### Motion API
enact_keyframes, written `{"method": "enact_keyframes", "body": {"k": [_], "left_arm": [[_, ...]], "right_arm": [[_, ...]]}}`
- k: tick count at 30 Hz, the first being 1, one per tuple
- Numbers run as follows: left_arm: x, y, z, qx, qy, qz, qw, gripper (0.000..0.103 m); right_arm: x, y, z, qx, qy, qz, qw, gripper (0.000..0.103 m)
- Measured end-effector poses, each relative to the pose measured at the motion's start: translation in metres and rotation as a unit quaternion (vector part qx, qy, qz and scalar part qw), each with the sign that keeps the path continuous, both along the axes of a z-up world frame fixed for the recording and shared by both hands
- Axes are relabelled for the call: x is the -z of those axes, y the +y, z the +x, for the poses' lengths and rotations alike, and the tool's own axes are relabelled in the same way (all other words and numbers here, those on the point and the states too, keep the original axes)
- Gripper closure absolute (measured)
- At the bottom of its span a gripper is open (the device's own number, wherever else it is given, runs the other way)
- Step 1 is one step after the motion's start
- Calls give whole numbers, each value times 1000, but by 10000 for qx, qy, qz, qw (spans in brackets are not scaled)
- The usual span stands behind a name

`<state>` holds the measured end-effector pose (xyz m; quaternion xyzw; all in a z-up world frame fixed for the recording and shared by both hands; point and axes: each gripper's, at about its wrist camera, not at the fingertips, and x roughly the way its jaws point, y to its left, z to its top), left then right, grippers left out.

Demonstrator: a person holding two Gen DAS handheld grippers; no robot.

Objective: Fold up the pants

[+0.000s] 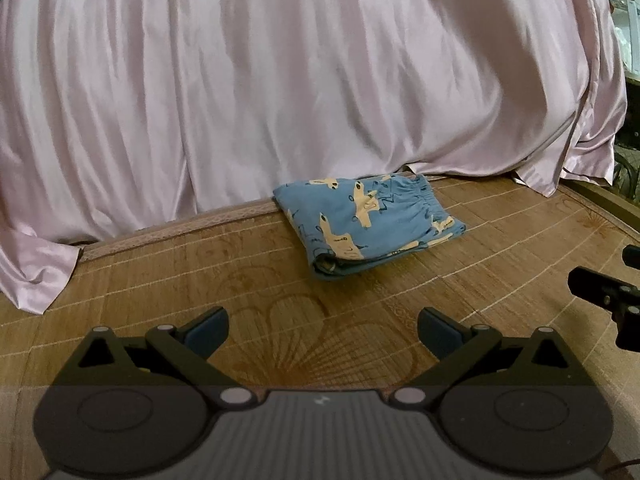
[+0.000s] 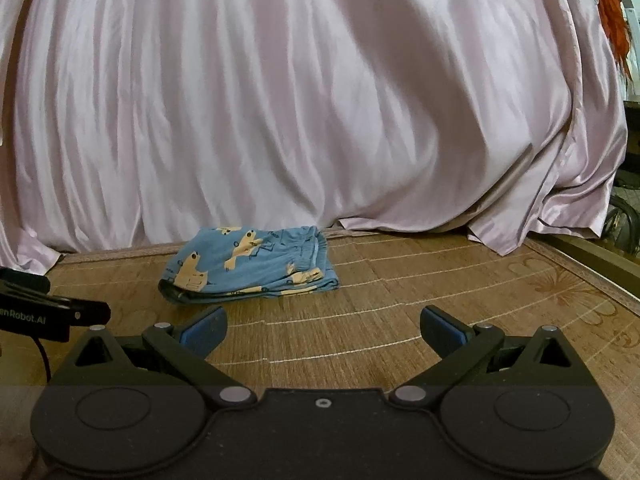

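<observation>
Pants [image 1: 366, 226]: blue, cartoon print, folded in a compact stack on the bamboo mat [image 1: 500, 264], near the pink curtain [image 1: 280, 80].
Left tongs [image 1: 322, 330]: spread apart, empty, short of pants.
Right tongs [image 2: 322, 328]: spread apart, empty.

The left gripper [image 1: 322, 330] was matte black, with two round housings low in the frame, silver pivot pins on its angled linkage arms, a ribbed grey centre plate and blue pads on its fingers [image 1: 208, 330]. The right gripper [image 2: 322, 330] matched it, though its centre plate was smooth black with one small screw. At the left edge of the right wrist view, white lettering reading "enRobot.AI" and a thin black cable showed.
</observation>
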<state>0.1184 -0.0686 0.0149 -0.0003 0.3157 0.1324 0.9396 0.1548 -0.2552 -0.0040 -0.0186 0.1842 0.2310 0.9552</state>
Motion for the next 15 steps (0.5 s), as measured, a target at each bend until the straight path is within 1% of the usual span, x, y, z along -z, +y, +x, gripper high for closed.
{"method": "enact_keyframes", "body": {"k": [15], "left_arm": [[0, 1, 0, 25, 57, -18, 10000, 0]], "right_arm": [[-1, -1, 1, 37, 3, -8, 10000, 1]]}}
